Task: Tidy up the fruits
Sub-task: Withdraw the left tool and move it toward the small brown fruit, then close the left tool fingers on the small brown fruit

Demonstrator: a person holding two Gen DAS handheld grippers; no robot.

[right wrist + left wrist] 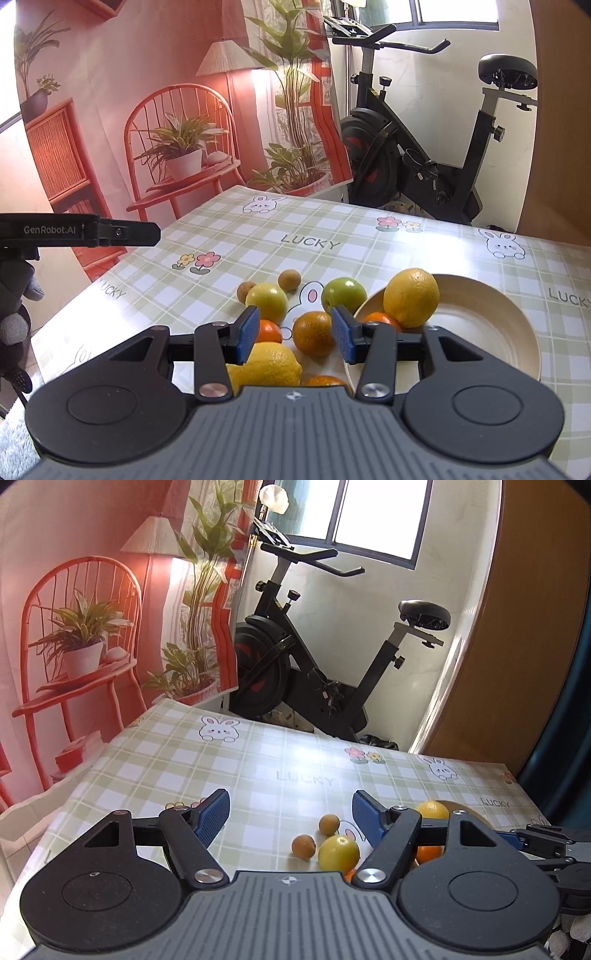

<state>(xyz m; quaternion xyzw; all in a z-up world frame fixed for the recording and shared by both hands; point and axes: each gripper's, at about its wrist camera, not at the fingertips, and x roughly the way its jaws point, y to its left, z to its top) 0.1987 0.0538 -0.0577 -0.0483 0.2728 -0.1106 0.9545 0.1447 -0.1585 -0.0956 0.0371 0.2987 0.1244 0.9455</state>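
In the right wrist view, my right gripper (pixel 293 334) is open and empty above an orange (pixel 313 333) that lies between its blue pads. Around it lie a yellow lemon (pixel 267 363), a small tangerine (pixel 269 331), a yellow-green apple (pixel 266 302), a green apple (pixel 344 295) and two small brown fruits (pixel 289 279). A wooden plate (pixel 480 328) on the right holds a large lemon (pixel 411 297) and a tangerine (pixel 380 319). My left gripper (pixel 291 821) is open and empty above the table, left of the fruits; the yellow-green apple (pixel 338 853) lies near its right finger.
The table carries a green checked cloth (pixel 258 240) with rabbits and "LUCKY" print. A black exercise bike (pixel 424 155) stands behind the table's far edge. A red printed backdrop (pixel 147 110) hangs at the left. The left gripper's body (pixel 81 230) shows at the left edge.
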